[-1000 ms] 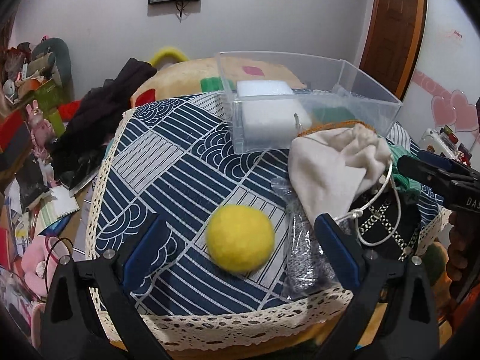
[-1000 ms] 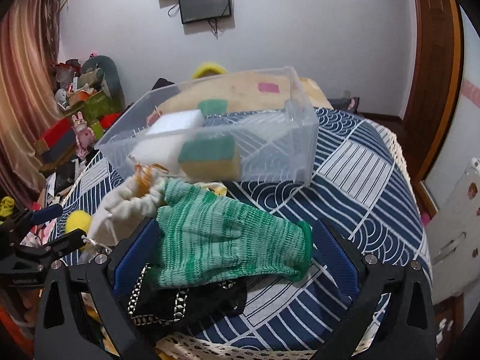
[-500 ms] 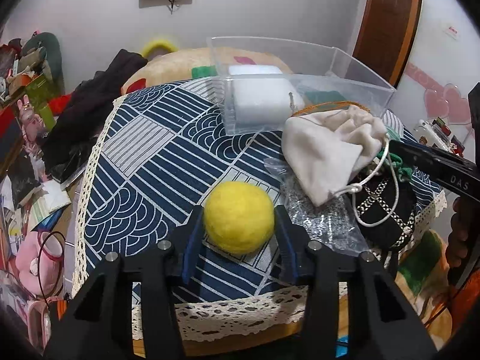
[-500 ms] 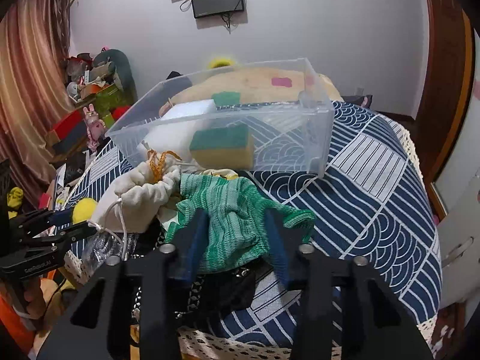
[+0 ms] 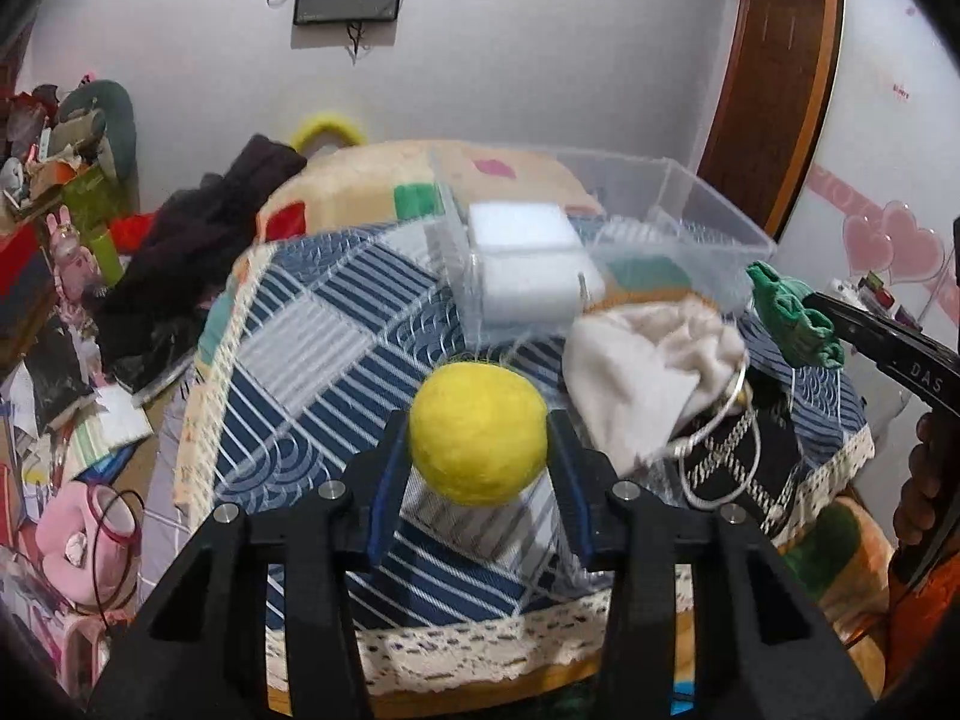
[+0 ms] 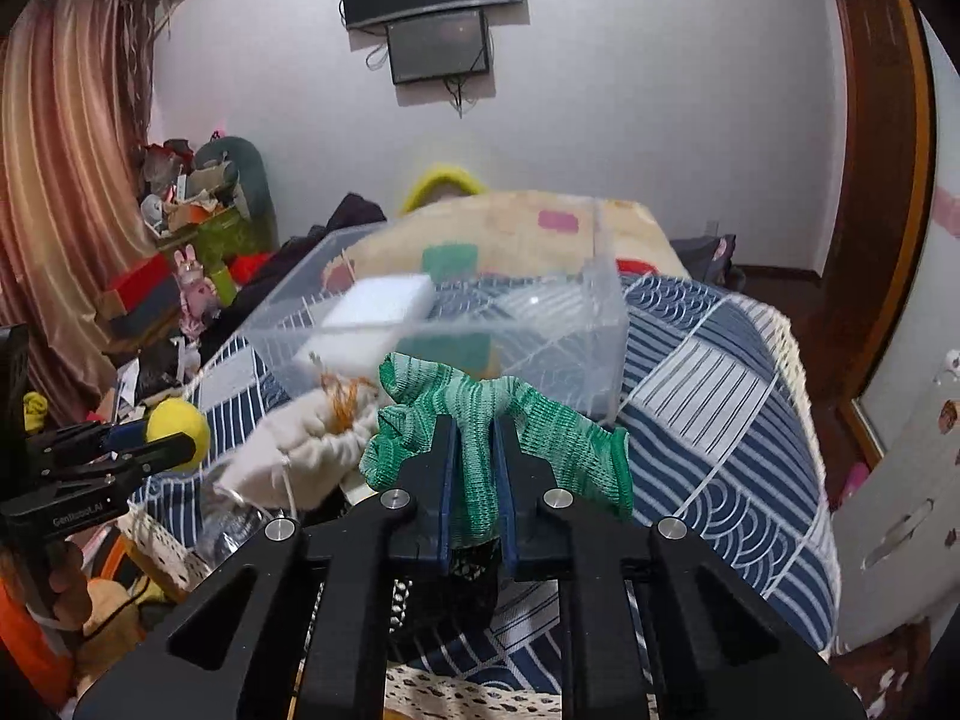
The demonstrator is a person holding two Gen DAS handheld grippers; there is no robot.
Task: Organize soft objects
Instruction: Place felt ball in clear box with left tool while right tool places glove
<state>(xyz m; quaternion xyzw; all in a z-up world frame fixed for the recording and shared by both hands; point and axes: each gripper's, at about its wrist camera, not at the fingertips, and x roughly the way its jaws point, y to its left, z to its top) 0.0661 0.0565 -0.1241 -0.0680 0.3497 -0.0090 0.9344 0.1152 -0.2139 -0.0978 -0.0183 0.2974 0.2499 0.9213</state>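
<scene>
Left claw [image 5: 479,443] clamped on yellow felt ball [image 5: 478,433], right claw [image 6: 474,463] pinching bunched green knit glove [image 6: 480,420], both lifted off the patterned surface [image 5: 312,354]; clear plastic bin [image 6: 540,324] lies straight ahead, nearer the right claw.

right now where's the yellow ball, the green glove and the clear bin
yellow ball [image 5: 478,433], left wrist view, centre of its front
green glove [image 6: 477,420], right wrist view, fabric bunched above the tongs
clear bin [image 6: 558,354], right wrist view, near wall
</scene>
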